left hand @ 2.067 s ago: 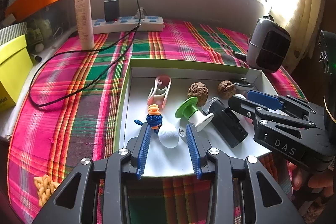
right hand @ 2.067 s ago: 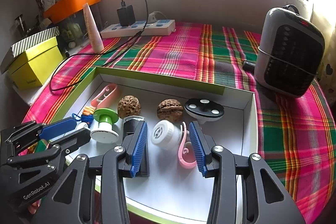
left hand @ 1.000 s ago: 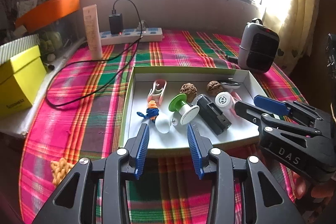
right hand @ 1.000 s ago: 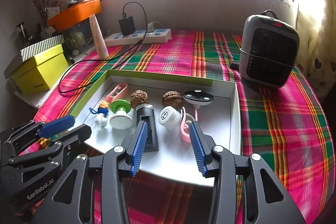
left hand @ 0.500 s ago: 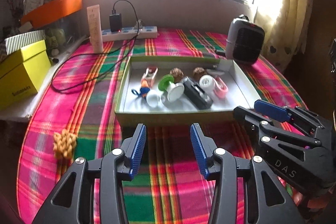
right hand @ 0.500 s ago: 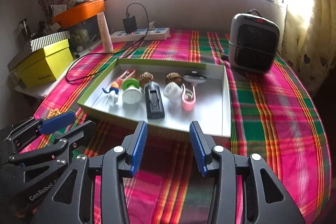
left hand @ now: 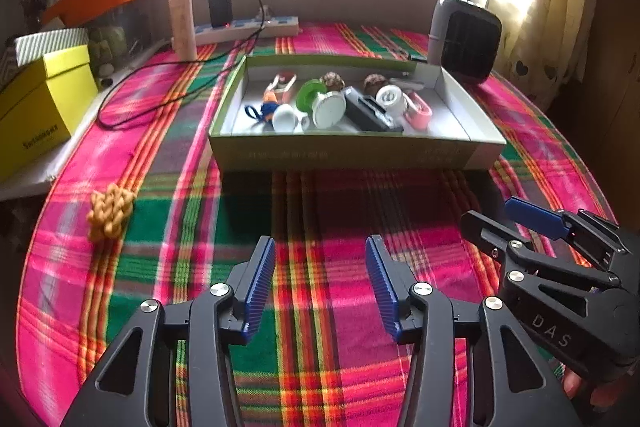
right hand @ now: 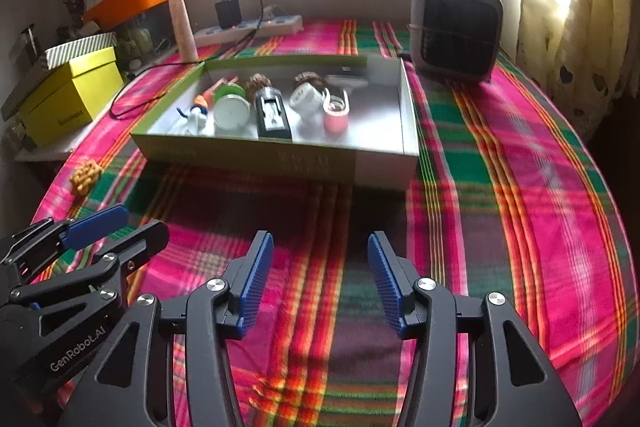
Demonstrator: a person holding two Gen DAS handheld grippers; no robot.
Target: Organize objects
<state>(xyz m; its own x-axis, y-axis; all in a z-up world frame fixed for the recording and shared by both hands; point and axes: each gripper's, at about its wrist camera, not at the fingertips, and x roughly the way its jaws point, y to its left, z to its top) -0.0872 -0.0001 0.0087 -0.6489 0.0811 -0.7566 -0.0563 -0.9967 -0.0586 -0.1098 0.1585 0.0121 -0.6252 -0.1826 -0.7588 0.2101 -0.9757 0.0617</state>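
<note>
Both grippers, left (left hand: 320, 281) and right (right hand: 320, 279), hang empty with jaws just widened, well short of the filled tray (left hand: 352, 157); next likely the yellow knot (left hand: 109, 211), left of the tray.

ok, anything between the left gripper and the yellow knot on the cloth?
Nothing: only bare plaid tablecloth between the left gripper and the yellow knot, per the left wrist view.

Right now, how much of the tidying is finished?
Mostly done, it seems: the small items sit together inside the tray. Nothing is in hand; the left gripper and right gripper are open and empty. One yellow knotted thing lies outside on the cloth.
</note>
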